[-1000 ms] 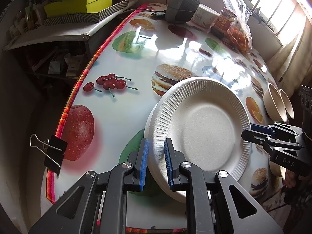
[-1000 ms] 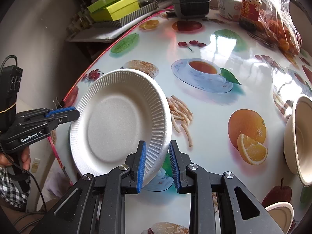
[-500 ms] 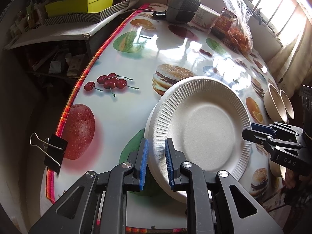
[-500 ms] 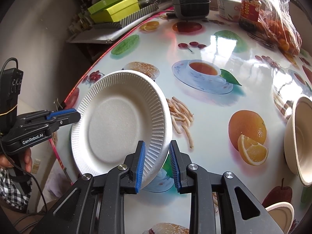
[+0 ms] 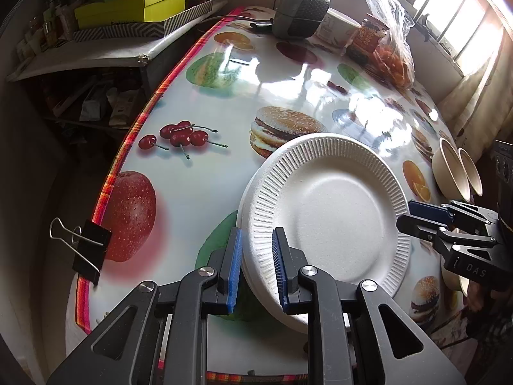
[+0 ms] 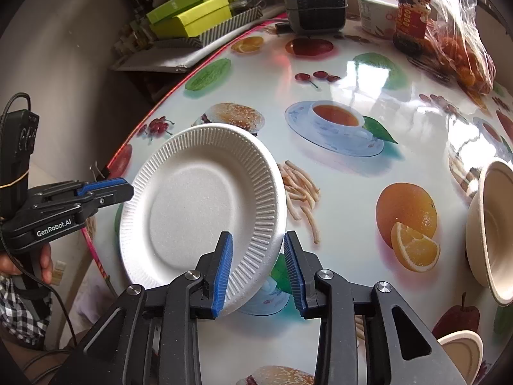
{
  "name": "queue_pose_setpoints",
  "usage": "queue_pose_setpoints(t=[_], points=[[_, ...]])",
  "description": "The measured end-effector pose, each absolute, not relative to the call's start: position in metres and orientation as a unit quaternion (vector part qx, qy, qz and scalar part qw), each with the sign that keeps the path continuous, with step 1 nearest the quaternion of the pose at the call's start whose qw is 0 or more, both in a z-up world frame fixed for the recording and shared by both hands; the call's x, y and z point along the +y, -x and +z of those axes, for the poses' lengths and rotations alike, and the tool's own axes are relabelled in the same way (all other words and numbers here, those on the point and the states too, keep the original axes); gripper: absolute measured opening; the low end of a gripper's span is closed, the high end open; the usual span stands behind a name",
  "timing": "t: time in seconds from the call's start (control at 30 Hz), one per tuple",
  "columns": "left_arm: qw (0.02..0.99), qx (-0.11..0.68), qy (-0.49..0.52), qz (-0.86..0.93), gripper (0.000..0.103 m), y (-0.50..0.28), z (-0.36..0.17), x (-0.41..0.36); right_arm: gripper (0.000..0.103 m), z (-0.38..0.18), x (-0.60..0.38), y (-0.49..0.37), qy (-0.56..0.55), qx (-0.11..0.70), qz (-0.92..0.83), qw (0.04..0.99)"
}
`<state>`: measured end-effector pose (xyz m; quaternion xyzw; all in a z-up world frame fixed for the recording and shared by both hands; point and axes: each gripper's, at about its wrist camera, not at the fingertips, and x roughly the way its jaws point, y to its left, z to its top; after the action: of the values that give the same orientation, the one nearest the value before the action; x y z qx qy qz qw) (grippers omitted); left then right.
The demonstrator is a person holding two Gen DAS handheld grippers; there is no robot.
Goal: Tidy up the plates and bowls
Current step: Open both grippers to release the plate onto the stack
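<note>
A white foam plate (image 5: 330,215) with a ribbed rim lies over the near part of the food-print table, on top of a second white plate whose edge shows at its left (image 5: 243,199). My left gripper (image 5: 256,269) is shut on the plate's near rim. My right gripper (image 6: 258,269) straddles the opposite rim of the same plate (image 6: 198,205), with its jaws apart and a gap at the right pad. It also shows in the left wrist view (image 5: 416,215). Tan bowls (image 5: 455,170) stand at the table's right side.
A grey speaker (image 5: 301,9), a tub, a jar and a bag of oranges (image 5: 391,54) stand along the far edge. A tan bowl (image 6: 490,231) and a small tan dish (image 6: 461,349) lie to my right. A binder clip (image 5: 86,250) grips the table's left edge (image 5: 125,147).
My right gripper's jaws have opened wider around the plate's rim. My left gripper has stayed shut on the plate, which has barely moved.
</note>
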<state>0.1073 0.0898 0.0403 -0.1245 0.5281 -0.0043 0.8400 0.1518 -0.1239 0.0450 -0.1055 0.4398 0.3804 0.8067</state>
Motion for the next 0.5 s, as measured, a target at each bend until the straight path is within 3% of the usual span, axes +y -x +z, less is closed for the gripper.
queue_pose_setpoints(t=[0.2,0.5], points=[[0.842,0.525,0.124,-0.004,0.021,-0.107,0.043,0.089,0.039,0.047,-0.127,-0.151,0.103,0.438,0.376,0.810],[0.866,0.488,0.107,-0.004,0.033,-0.101,0.070,0.074,0.046,0.067,-0.147,-0.138,0.090,0.395,0.361,0.840]])
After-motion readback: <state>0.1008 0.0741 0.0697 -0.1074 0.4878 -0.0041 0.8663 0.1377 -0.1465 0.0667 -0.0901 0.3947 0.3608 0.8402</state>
